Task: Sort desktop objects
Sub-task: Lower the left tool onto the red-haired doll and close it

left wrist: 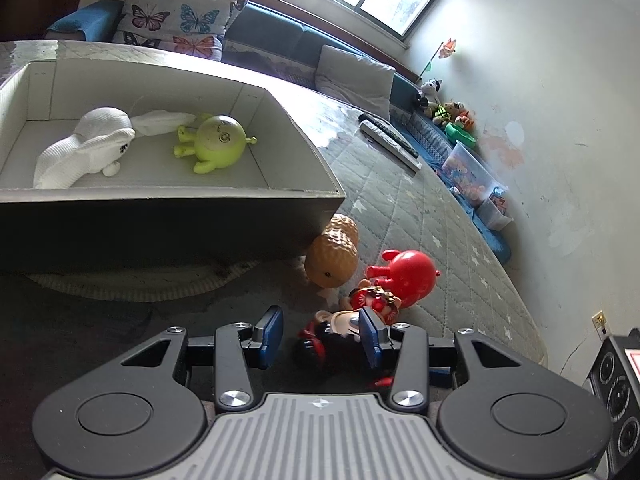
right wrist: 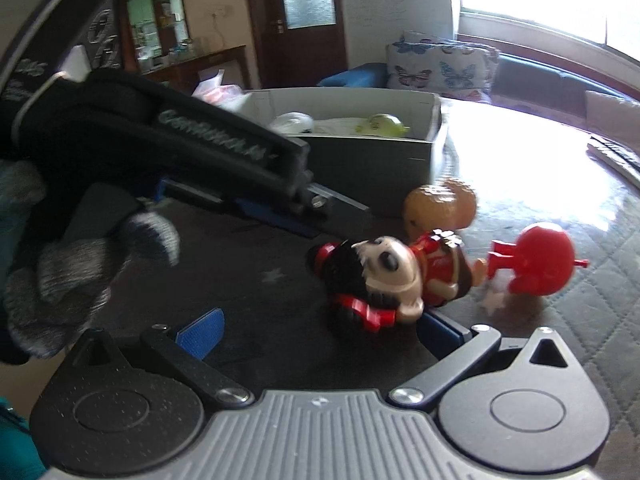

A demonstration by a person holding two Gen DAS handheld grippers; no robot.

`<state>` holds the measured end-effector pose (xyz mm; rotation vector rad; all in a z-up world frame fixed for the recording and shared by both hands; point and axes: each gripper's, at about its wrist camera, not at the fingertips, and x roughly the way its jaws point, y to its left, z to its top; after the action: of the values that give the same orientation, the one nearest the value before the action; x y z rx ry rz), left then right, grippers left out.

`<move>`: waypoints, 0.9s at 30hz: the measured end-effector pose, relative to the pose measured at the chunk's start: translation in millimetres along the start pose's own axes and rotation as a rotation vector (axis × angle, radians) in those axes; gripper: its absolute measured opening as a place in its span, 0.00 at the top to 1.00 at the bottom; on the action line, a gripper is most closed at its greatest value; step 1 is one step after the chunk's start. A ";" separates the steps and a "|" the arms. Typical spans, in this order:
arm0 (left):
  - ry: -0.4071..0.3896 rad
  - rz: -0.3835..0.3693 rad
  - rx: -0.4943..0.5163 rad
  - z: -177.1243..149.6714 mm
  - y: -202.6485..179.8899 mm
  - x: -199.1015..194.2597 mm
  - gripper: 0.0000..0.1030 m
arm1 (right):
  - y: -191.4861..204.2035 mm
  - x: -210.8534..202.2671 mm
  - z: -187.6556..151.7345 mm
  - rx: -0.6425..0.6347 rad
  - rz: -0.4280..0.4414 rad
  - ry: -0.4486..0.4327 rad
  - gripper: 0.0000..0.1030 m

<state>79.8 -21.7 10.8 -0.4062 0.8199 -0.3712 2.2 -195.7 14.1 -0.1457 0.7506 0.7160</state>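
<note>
Left wrist view: the left gripper stands with jaws apart around a doll lying on the quilted mat, near the box's front corner. The right gripper, jaws also apart, hovers just beside the doll's head. To grip well, I would centre the doll's head between the pads before closing, keeping clear of the red toy and orange toy just beyond. The doll's long axis runs roughly along the left gripper's reach, its feet toward the red toy.
</note>
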 end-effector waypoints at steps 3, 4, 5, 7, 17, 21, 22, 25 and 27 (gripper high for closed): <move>-0.008 0.003 -0.004 1.9 1.1 -2.1 0.57 | 7.7 -2.0 -0.7 -0.028 0.018 -0.001 0.00; -0.009 0.003 -0.006 2.4 1.7 -2.4 0.57 | 9.6 -2.9 -0.5 -0.037 0.017 -0.003 0.00; -0.009 0.004 -0.009 2.8 2.3 -2.5 0.57 | 10.6 -3.8 -0.1 -0.043 0.012 -0.006 0.00; -0.008 0.000 -0.013 2.9 3.0 -2.6 0.57 | 7.8 -5.2 1.3 -0.033 0.001 -0.011 0.00; 0.023 -0.012 -0.012 -1.6 0.5 3.5 0.57 | -31.1 -1.9 3.8 0.028 -0.108 -0.017 0.00; 0.024 -0.009 -0.011 -1.2 0.8 4.2 0.57 | -43.9 3.6 5.0 0.027 -0.121 -0.008 0.00; 0.026 -0.009 -0.013 -0.7 1.2 4.6 0.57 | -45.9 5.1 5.7 0.023 -0.124 -0.008 0.00; 0.027 -0.004 -0.016 -0.1 2.2 4.8 0.57 | -49.2 8.4 8.7 0.002 -0.103 -0.011 0.00; 0.029 -0.004 -0.015 0.4 2.3 5.0 0.57 | -49.7 11.6 10.9 -0.025 -0.093 -0.011 0.00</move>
<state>83.6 -21.9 6.8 -0.4167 0.8511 -0.3757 46.3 -223.0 8.1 -0.1983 0.7196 0.6371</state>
